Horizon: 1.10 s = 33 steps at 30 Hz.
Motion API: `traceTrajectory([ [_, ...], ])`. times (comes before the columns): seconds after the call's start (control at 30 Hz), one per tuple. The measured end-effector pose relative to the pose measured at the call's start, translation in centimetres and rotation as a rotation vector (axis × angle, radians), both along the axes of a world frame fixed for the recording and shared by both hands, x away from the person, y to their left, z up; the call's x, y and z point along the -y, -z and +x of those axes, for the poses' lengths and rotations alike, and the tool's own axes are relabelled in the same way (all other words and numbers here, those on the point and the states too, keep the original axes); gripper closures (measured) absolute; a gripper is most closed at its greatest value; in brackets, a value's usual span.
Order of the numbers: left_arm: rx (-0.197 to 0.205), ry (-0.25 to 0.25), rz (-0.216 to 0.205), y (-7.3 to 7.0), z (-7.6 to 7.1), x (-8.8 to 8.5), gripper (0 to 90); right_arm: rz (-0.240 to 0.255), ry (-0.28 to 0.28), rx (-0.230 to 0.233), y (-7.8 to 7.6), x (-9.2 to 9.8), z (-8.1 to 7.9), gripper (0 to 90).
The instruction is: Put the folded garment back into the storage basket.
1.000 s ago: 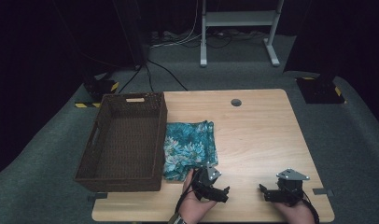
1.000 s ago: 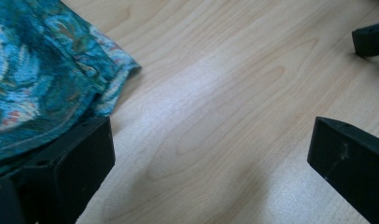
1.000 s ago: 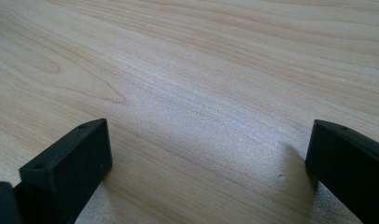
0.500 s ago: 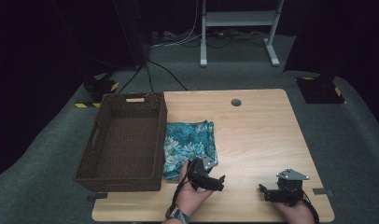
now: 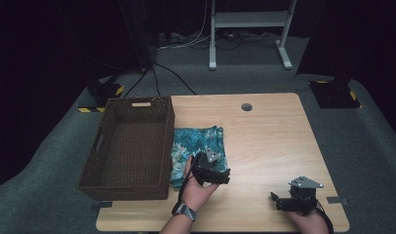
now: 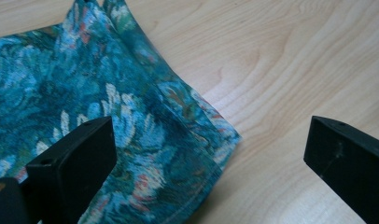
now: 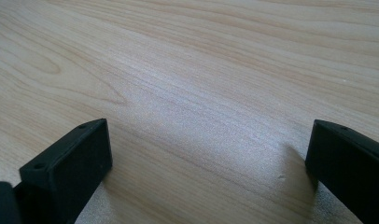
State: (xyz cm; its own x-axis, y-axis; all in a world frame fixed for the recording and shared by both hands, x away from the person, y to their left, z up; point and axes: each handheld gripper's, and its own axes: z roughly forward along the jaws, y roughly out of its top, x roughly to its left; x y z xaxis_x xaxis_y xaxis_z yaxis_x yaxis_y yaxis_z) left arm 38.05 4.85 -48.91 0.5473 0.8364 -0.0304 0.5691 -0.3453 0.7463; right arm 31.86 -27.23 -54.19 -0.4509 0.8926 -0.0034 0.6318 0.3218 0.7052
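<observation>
From above, the left gripper (image 5: 211,170) is hovering over the near right corner of the teal floral cloth (image 5: 198,146), which is lying flat on the wooden table (image 5: 274,136) right against the brown wicker basket (image 5: 130,144). The person's left hand (image 5: 198,187) is cradling that gripper from below, a watch showing on the wrist. Over near the table's front right corner, the right gripper (image 5: 284,201) is sitting low over bare wood, well apart from the cloth, with its grey plate on top.

In the left gripper view, the left gripper (image 6: 206,154) is showing its jaws spread wide, nothing between them being pinched. One jaw is hanging over the cloth (image 6: 108,107); the other is over bare wood. The cloth's folded corner is pointing into the gap between them, layered edges showing along its side.

In the right gripper view, the right gripper (image 7: 208,154) is also holding its jaws wide apart, empty, looking along plain pale table (image 7: 201,70) grain, the jaws casting soft shadows on the wood.
</observation>
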Motion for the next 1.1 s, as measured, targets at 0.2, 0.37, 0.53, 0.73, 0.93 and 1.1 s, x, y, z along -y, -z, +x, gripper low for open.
traceTrajectory([
  [0.2, 0.010, -0.010, 0.012, -0.3, 1.2, 0.1, 4.2, 0.000, 0.000, 0.000, 0.0, 0.0, 0.0, 0.3],
  [0.37, 0.010, -0.021, 0.029, -0.4, 2.3, 0.4, 5.7, 0.000, 0.000, 0.000, 0.0, 0.0, 0.0, 0.3],
  [0.53, 0.006, -0.031, 0.028, -0.4, 3.2, 0.5, 6.6, 0.000, 0.000, 0.000, 0.0, 0.0, 0.0, 0.3],
  [0.73, -0.020, -0.047, 0.035, 0.2, 5.2, 0.7, 8.0, 0.000, 0.000, 0.000, 0.0, 0.0, 0.0, 0.3],
  [0.93, -0.031, -0.070, 0.031, 0.6, 6.6, 0.7, 10.3, 0.000, 0.000, 0.000, 0.0, 0.0, 0.0, 0.3],
  [1.1, -0.039, -0.087, 0.031, 0.9, 7.3, 1.0, 10.7, 0.001, 0.000, 0.000, 0.0, 0.0, 0.0, 0.3],
])
